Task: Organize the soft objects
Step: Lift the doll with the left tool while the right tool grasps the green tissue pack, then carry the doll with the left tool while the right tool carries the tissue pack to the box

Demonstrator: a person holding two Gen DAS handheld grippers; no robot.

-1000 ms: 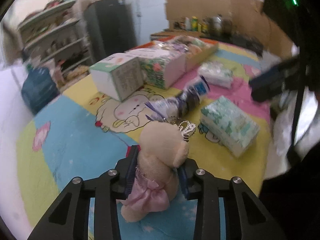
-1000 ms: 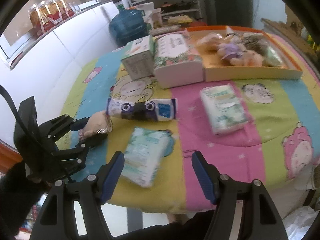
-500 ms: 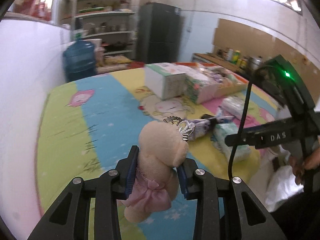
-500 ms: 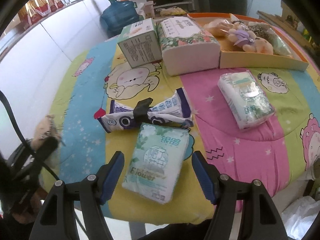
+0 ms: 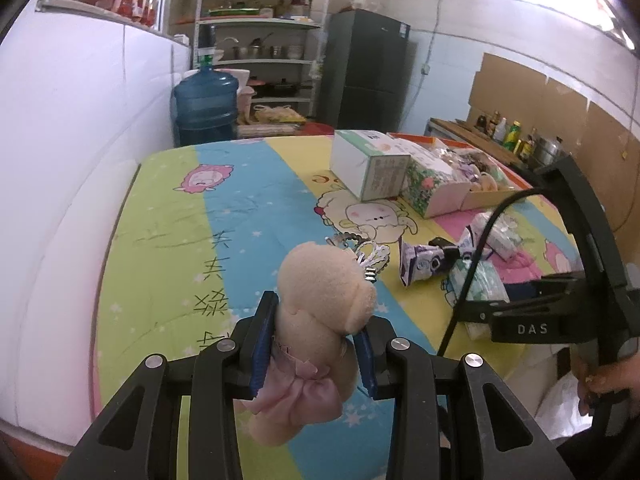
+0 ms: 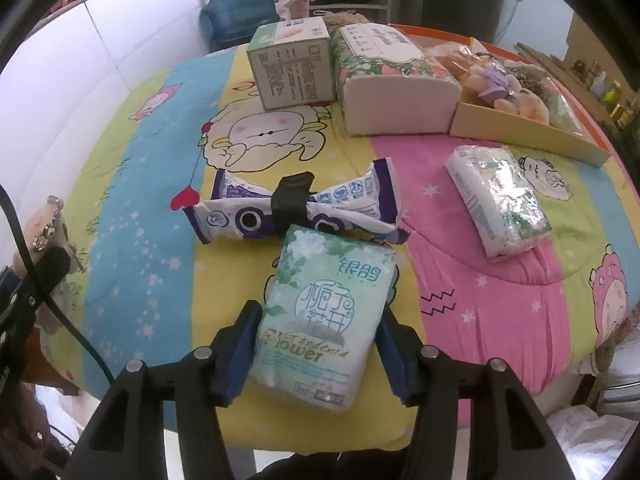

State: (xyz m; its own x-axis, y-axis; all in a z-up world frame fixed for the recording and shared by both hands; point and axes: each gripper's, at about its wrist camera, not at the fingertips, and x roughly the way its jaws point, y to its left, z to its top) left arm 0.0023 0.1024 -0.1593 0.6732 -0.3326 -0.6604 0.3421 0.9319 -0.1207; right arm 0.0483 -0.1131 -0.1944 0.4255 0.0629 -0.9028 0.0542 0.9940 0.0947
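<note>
Left gripper (image 5: 316, 350) is clamped on a beige plush toy (image 5: 324, 300) with a pink bow, held clear above the near-left part of the cartoon-print cloth (image 5: 240, 224). Centre: a purple-white pack (image 6: 296, 210) cinched by a black band lies just beyond the green tissue pack (image 6: 324, 320); right gripper (image 6: 318, 354) straddles that pack's near end, jaws closing, pads at its sides, firm contact unclear. Further right lies a second tissue pack (image 6: 498, 204); far right, an orange tray (image 6: 532, 132) holding plush toys.
</note>
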